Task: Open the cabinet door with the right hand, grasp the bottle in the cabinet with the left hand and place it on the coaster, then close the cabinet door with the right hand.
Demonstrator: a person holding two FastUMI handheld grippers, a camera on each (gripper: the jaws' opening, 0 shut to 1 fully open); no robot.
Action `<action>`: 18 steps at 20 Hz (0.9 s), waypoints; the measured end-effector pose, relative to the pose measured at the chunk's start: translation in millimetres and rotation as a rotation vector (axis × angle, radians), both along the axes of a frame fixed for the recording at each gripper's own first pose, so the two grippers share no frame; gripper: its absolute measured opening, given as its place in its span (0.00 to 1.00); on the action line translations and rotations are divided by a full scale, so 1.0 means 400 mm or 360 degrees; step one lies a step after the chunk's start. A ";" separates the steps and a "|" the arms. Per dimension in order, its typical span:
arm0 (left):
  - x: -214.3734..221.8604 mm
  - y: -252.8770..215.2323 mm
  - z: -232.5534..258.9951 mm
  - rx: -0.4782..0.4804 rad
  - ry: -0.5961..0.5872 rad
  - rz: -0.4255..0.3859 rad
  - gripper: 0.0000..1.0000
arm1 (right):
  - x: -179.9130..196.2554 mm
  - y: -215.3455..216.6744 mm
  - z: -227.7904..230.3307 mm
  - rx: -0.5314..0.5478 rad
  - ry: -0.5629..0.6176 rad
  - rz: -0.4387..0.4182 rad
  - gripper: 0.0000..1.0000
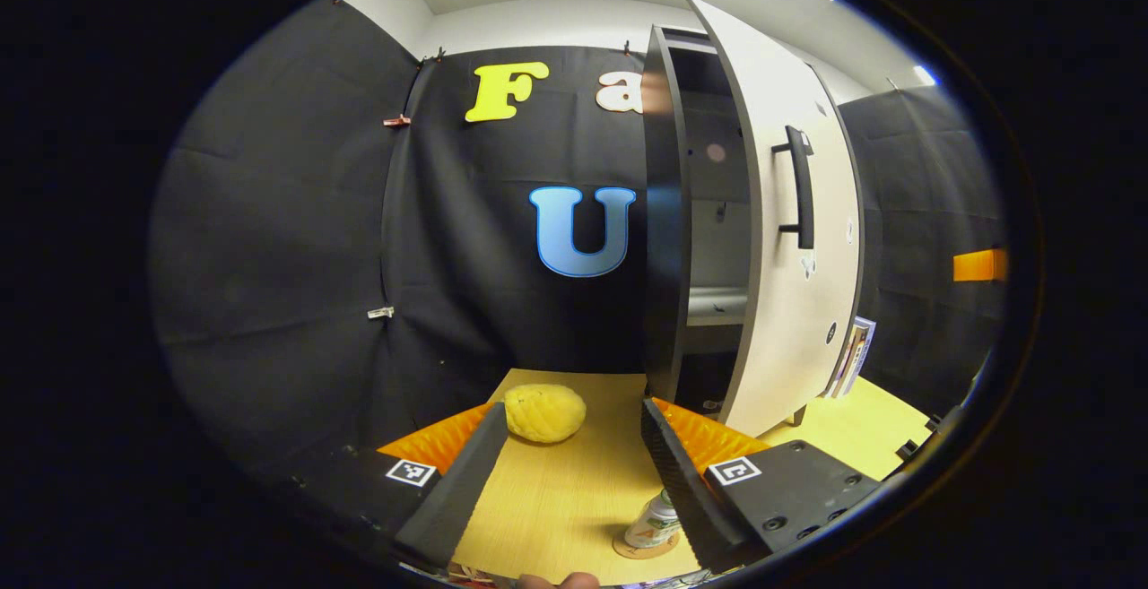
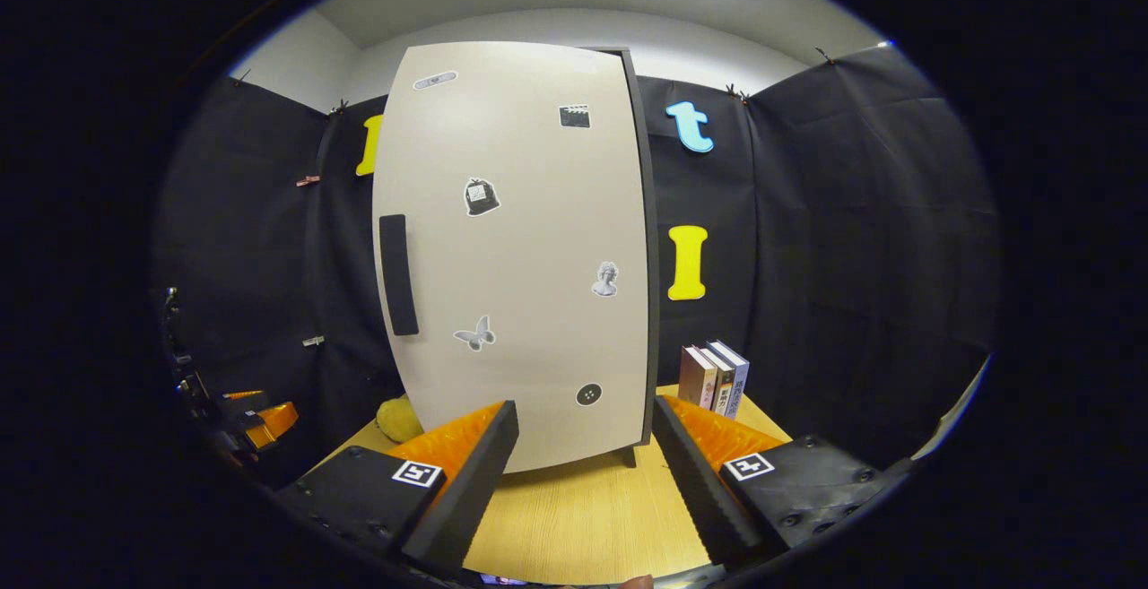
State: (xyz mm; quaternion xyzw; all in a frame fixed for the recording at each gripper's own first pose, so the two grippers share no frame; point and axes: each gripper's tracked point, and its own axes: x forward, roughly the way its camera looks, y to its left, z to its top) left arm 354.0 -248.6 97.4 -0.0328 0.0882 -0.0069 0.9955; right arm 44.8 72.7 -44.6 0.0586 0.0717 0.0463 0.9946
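In the left gripper view the cabinet [image 1: 665, 212] stands on the wooden table [image 1: 556, 490] with its pale door [image 1: 789, 302] swung partly open; the black handle [image 1: 801, 187] faces right. A small bottle [image 1: 655, 520] stands upright on a round coaster [image 1: 639, 550] near the front, partly hidden behind the right finger of my left gripper [image 1: 574, 481], which is open and holds nothing. In the right gripper view the door [image 2: 529, 257] faces me with its handle [image 2: 398, 275] at the left. My right gripper [image 2: 583, 481] is open, a little short of the door's lower edge.
A yellow lumpy object [image 1: 544, 411] lies on the table left of the cabinet, also seen as the yellow object [image 2: 399, 419] past the door. Books [image 2: 713, 378] stand right of the cabinet, on the table [image 2: 583, 517]. The other gripper [image 2: 242, 423] shows far left.
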 end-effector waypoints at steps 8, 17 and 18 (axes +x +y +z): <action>-0.004 -0.006 0.008 0.0000 -0.0015 -0.0012 0.94 | -0.003 -0.008 -0.009 -0.0016 0.0002 -0.0019 0.98; 0.002 -0.006 0.002 0.0007 -0.0009 -0.0022 0.95 | 0.000 -0.004 -0.026 -0.0021 0.0028 -0.0023 0.98; 0.003 -0.006 0.002 0.0007 -0.0008 -0.0023 0.94 | 0.003 -0.003 -0.026 -0.0025 0.0029 -0.0021 0.98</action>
